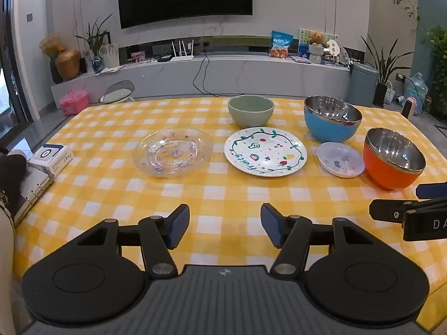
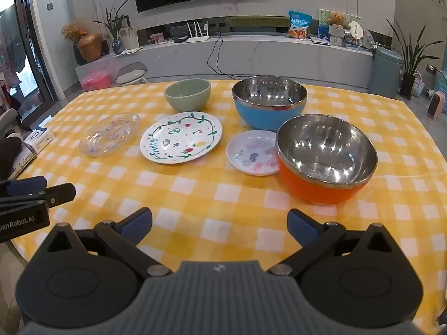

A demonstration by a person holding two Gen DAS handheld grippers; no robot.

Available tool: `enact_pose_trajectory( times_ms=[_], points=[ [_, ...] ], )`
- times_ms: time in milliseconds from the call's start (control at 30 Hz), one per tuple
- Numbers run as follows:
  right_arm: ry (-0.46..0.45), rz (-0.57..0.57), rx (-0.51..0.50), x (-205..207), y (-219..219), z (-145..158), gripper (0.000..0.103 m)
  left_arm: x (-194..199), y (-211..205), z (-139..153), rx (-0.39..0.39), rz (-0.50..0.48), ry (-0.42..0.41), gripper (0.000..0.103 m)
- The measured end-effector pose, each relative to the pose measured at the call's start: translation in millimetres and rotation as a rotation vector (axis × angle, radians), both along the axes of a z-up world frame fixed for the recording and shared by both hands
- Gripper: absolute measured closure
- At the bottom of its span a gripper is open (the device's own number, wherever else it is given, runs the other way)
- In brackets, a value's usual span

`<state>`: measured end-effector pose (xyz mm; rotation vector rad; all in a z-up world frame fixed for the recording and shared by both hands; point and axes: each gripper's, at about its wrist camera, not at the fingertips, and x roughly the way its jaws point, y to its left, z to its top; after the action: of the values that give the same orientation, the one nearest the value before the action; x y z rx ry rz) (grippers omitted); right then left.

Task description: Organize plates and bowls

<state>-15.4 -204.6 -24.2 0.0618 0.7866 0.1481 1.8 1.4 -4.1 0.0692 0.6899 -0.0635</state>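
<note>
My left hand-held gripper point(image 1: 225, 224) and right hand-held gripper point(image 2: 220, 227) hover with jaws apart, holding nothing. Just ahead of the right one, the orange bowl point(image 2: 325, 159) touches the small plate point(image 2: 252, 156); lifting carelessly could knock it. Farther off, the blue bowl point(image 2: 268, 104) crowds both.

Even, soft indoor light, fairly bright; daylight enters at the glass door point(image 2: 25, 64) on the left. Glare spots inside the orange steel bowl point(image 2: 327, 150) and blue steel bowl point(image 2: 269, 95). Strong fisheye bending, dark corners. Shadows faint, focus sharp.
</note>
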Motion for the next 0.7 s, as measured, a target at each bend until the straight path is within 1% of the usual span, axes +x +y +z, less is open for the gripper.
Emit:
enact_pose_trajectory(
  times_ms=[67, 100, 233, 500, 700],
  points=[
    [0.000, 0.002, 0.002, 0.7, 0.1, 0.4, 0.003, 1.4, 1.2, 0.4, -0.002, -0.006, 0.006, 0.033],
    [0.002, 0.002, 0.006, 1.0, -0.1, 0.5, 0.003, -3.3, 1.3, 3.0, -0.001, -0.007, -0.009, 0.033],
    [-0.003, 0.007, 0.008, 1.0, 0.4, 1.8, 0.003, -1.3, 1.7, 0.6, 0.002, -0.006, 0.009, 0.033],
    [0.001, 0.010, -0.007, -3.2, 4.2, -1.4, 0.003, -1.5, 4.0, 0.1, -0.008, 0.005, 0.011, 0.033],
    [0.009, 0.010, 0.001, 0.9, 2.8, -1.9, 0.002, -1.6, 5.0, -0.3, -0.012, 0.007, 0.012, 0.033]
  ],
)
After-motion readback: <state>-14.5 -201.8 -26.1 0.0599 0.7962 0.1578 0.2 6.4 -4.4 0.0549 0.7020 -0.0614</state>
